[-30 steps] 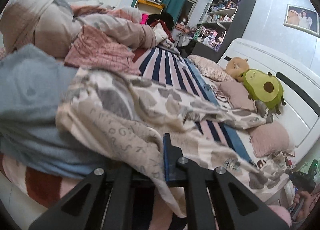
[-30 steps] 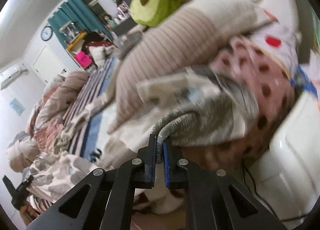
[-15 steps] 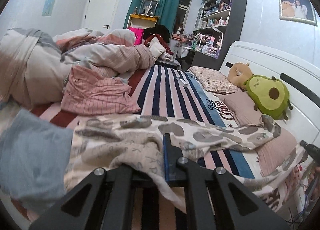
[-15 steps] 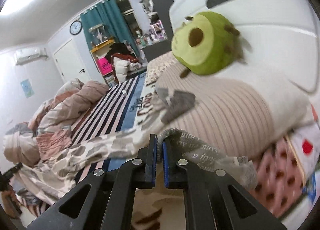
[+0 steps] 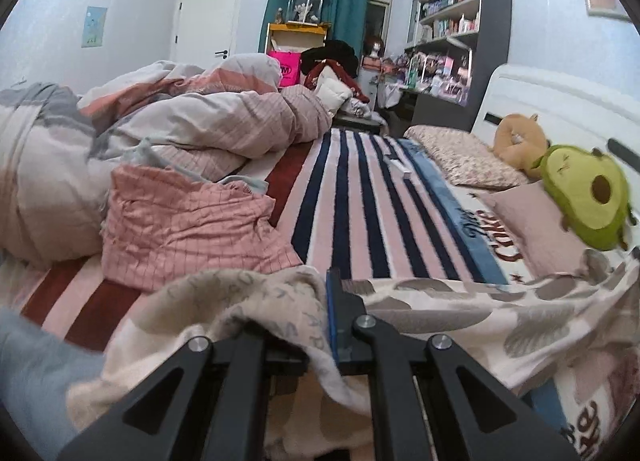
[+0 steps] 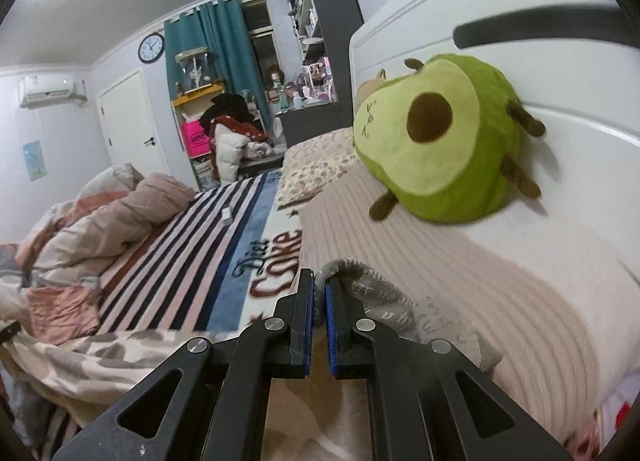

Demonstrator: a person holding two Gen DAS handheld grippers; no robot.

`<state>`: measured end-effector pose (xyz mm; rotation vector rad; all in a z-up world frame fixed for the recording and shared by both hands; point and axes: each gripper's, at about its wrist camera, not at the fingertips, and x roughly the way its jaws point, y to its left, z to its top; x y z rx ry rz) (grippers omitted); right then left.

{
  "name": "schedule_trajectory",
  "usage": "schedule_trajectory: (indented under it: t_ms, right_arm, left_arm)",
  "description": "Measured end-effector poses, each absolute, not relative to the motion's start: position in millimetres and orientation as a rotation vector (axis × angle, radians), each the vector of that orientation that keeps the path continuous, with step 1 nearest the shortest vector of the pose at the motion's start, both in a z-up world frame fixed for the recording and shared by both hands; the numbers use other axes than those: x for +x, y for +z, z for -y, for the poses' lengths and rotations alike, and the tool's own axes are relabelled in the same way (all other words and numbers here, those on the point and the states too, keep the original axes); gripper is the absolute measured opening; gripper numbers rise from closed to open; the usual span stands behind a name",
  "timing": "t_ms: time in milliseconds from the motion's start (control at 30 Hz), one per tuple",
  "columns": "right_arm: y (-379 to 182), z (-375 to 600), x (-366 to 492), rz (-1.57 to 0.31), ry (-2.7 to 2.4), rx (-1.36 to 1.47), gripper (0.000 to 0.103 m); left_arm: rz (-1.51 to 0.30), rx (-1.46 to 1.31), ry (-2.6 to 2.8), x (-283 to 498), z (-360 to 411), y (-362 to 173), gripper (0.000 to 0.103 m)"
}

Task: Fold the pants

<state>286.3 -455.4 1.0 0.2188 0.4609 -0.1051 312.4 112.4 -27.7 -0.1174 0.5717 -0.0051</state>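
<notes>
Stretching the pants [image 5: 460,313] flat across the near end of the bed [image 5: 360,201] looks like the step in hand, one end in each claw. To do it well: keep both claws level, pull apart until the slack goes out, then lower the cloth evenly so no crease is trapped before any fold

Bed — striped cover running far to near, rumpled duvet [image 5: 180,121] heaped on the left, pillows [image 6: 440,261] and an avocado plush toy [image 6: 436,141] on the right against the headboard [image 6: 500,21]. A pink checked cloth [image 5: 180,229] lies left of the stripes, just beyond the pants

Pants — cream cloth with grey-brown blotches and faint lettering, soft and limp. They span the near edge of the bed from left to right, sagging and wrinkled in the middle; one end bunches over the left claw, the other reaches the ribbed pillow

Left gripper [image 5: 320,301] — cloth drapes over the left finger and hides it; only the right blue pad shows. It seems clenched on a fold of the pants, as far as can be judged

Right gripper [image 6: 318,297] — jaws nearly together, pinching a grey hem of the pants between the blue pads, at the edge of the ribbed pillow
</notes>
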Motion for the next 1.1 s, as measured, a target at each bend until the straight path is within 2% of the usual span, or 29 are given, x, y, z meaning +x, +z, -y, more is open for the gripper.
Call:
schedule_trajectory:
  t_ms: [400,467,500,533,567,600,633,667,700,733,833,1000,1067,1100]
  right_arm:
    - [-31.8,445.1,368.6,-0.593,-0.174,0.071,0.001]
    - [-38.0,446.0,376.1,-0.615,-0.186,0.049,0.001]
    - [-40.1,447.0,378.7,-0.622,-0.188,0.048,0.001]
    - [-42.4,448.6,382.0,-0.635,-0.187,0.05,0.004]
    - [-43.6,449.4,384.2,-0.647,-0.186,0.052,0.007]
    - [-44.8,449.7,385.4,-0.654,-0.184,0.053,0.013]
    - [-46.3,448.9,386.4,-0.665,-0.184,0.043,0.029]
    - [-47.7,447.6,387.2,-0.681,-0.179,0.033,0.041]
    - [-48.5,446.8,386.8,-0.691,-0.174,0.028,0.063]
    - [-48.0,446.3,382.5,-0.686,-0.17,0.033,0.069]
    - [-38.3,444.1,365.1,-0.664,-0.142,0.045,0.069]
    - [-21.2,429.2,322.8,-0.649,-0.065,0.028,0.069]
    - [-22.3,423.1,309.8,-0.668,-0.106,-0.035,0.072]
    - [-24.1,422.7,305.5,-0.679,-0.126,-0.058,0.077]
  left_arm:
    - [-0.726,-0.021,0.062,404.9,-91.4,-76.8,0.007]
    - [-0.75,-0.036,0.077,415.3,-95.2,-82.9,0.012]
    - [-0.753,-0.038,0.08,418.2,-95.6,-84.0,0.021]
    - [-0.753,-0.04,0.085,421.0,-96.0,-84.9,0.04]
    - [-0.746,-0.045,0.091,422.0,-96.9,-84.8,0.052]
    - [-0.739,-0.043,0.095,421.8,-96.0,-83.5,0.076]
    - [-0.726,-0.038,0.098,420.0,-95.5,-81.4,0.085]
    - [-0.711,-0.041,0.094,416.0,-95.1,-77.5,0.086]
    - [-0.699,-0.05,0.088,412.0,-96.3,-73.8,0.086]
    - [-0.69,-0.058,0.083,409.6,-97.5,-71.1,0.087]
    - [-0.635,-0.063,0.094,389.1,-102.1,-53.3,0.093]
    - [-0.625,-0.086,0.0,344.9,-102.7,-36.4,0.093]
    - [-0.667,-0.073,-0.022,330.3,-102.7,-39.4,0.093]
    - [-0.687,-0.063,-0.018,327.0,-104.1,-42.3,0.094]
